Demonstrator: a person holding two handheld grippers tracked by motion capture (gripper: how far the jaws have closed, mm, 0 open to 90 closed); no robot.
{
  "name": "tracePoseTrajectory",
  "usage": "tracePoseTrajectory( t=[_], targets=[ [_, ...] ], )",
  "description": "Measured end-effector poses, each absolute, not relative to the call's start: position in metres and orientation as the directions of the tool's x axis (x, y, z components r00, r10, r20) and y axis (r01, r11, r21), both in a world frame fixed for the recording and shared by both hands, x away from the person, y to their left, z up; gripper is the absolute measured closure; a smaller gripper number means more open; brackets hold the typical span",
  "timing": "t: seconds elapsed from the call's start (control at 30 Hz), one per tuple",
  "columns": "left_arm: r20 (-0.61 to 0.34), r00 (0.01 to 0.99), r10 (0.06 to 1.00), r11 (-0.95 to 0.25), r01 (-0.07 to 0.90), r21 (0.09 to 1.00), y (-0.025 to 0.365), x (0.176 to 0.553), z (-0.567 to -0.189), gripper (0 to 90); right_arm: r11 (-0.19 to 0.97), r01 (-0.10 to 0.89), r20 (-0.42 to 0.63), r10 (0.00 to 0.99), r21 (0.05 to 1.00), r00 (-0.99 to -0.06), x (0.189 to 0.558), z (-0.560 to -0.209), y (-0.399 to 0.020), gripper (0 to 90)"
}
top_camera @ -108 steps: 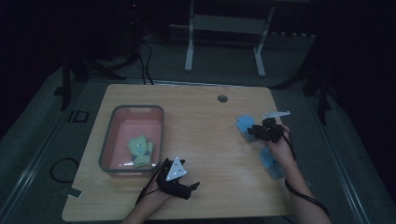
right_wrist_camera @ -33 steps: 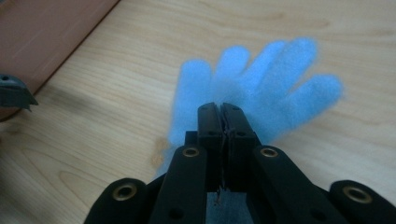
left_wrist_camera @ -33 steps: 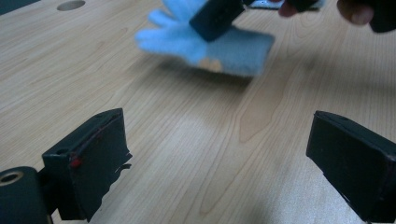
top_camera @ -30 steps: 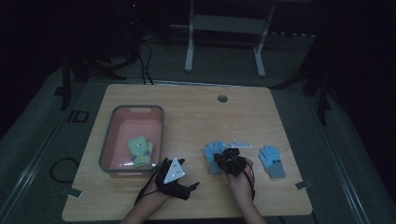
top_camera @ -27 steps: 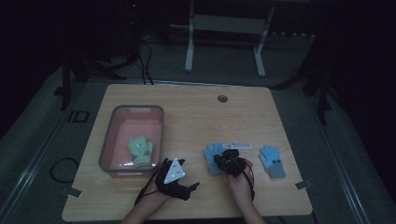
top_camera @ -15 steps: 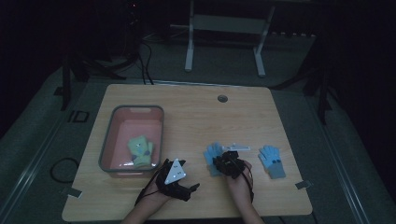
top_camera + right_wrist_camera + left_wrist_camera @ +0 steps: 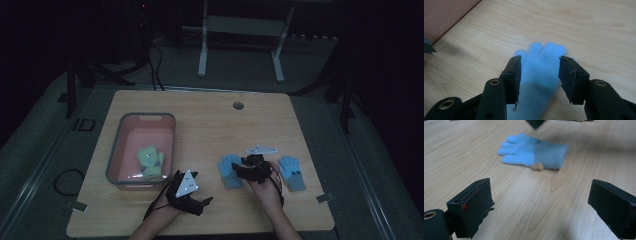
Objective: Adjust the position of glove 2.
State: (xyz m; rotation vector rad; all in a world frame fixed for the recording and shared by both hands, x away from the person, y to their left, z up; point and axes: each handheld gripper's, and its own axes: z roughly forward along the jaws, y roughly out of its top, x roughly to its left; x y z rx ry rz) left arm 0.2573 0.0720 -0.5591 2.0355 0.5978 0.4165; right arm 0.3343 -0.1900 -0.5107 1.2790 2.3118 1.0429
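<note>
A light-blue glove (image 7: 229, 170) lies flat on the wooden table (image 7: 210, 125), fingers pointing away from me. My right gripper (image 7: 241, 169) hovers just over its cuff side. In the right gripper view the jaws (image 7: 539, 62) have just been opening; the glove (image 7: 544, 50) lies below and between them, with neither pad touching it. A second blue glove (image 7: 291, 172) lies to the right of that hand. My left gripper (image 7: 202, 202) rests near the front edge, jaws wide open (image 7: 541, 192) and bare, facing the first glove (image 7: 534, 151).
A grey bin (image 7: 120, 145) with a pink inside stands at the left and holds a green glove (image 7: 149, 161). A round cable hole (image 7: 238, 105) sits near the table's far edge. Bare wood stretches across the far half.
The right gripper brought the blue glove from the far right to the table's middle, then its jaws spread and it rose slightly, leaving the glove lying there. The left gripper stayed put.
</note>
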Motion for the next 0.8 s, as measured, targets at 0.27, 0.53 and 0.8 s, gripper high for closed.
tracePoseTrajectory(
  t=[0.27, 0.53, 0.8],
  targets=[
    [0.058, 0.824, 0.564, -0.443, 0.243, 0.863, 0.072, 0.257, -0.559, 5.6, 0.382, 0.563, 0.033, 0.807, 0.733, -0.59, 0.338, -0.499, -0.23, 56.2],
    [0.061, 0.825, 0.561, -0.451, 0.243, 0.859, 0.07, 0.257, -0.56, 5.7, 0.433, 0.516, -0.044, 0.795, 0.739, -0.604, 0.336, -0.495, -0.271, 57.6],
    [0.041, 0.824, 0.565, -0.438, 0.258, 0.861, 0.07, 0.257, -0.562, 5.7, 0.448, 0.514, -0.081, 0.806, 0.731, -0.586, 0.333, -0.493, -0.321, 59.5]
  ],
)
